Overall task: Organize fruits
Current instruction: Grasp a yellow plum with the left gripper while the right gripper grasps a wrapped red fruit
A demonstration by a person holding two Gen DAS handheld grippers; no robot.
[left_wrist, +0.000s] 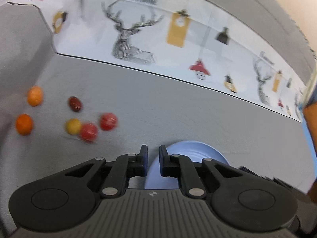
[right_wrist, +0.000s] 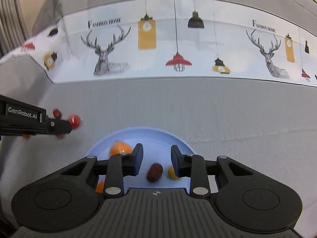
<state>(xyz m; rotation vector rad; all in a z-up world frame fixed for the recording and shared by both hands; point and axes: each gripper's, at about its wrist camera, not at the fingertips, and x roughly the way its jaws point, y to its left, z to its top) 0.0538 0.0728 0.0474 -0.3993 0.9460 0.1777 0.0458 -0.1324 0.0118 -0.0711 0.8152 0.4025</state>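
Note:
Several small fruits lie loose on the grey cloth at the left of the left wrist view: two orange ones point(left_wrist: 34, 95), a dark red one point(left_wrist: 75, 104), a yellow one point(left_wrist: 73, 126) and two red ones point(left_wrist: 108, 121). My left gripper point(left_wrist: 153, 154) is empty, jaws a narrow gap apart, beside the blue plate point(left_wrist: 196, 152). My right gripper point(right_wrist: 156, 155) is open above the blue plate point(right_wrist: 150, 136), which holds an orange fruit point(right_wrist: 119, 147), a dark red fruit point(right_wrist: 154, 172), a yellow fruit point(right_wrist: 171, 173) and another orange one point(right_wrist: 100, 186).
A white printed cloth band with deer and lamps point(right_wrist: 178, 45) runs across the back of the table. The left gripper's body point(right_wrist: 29, 122) reaches in from the left of the right wrist view, over loose red fruits point(right_wrist: 74, 120).

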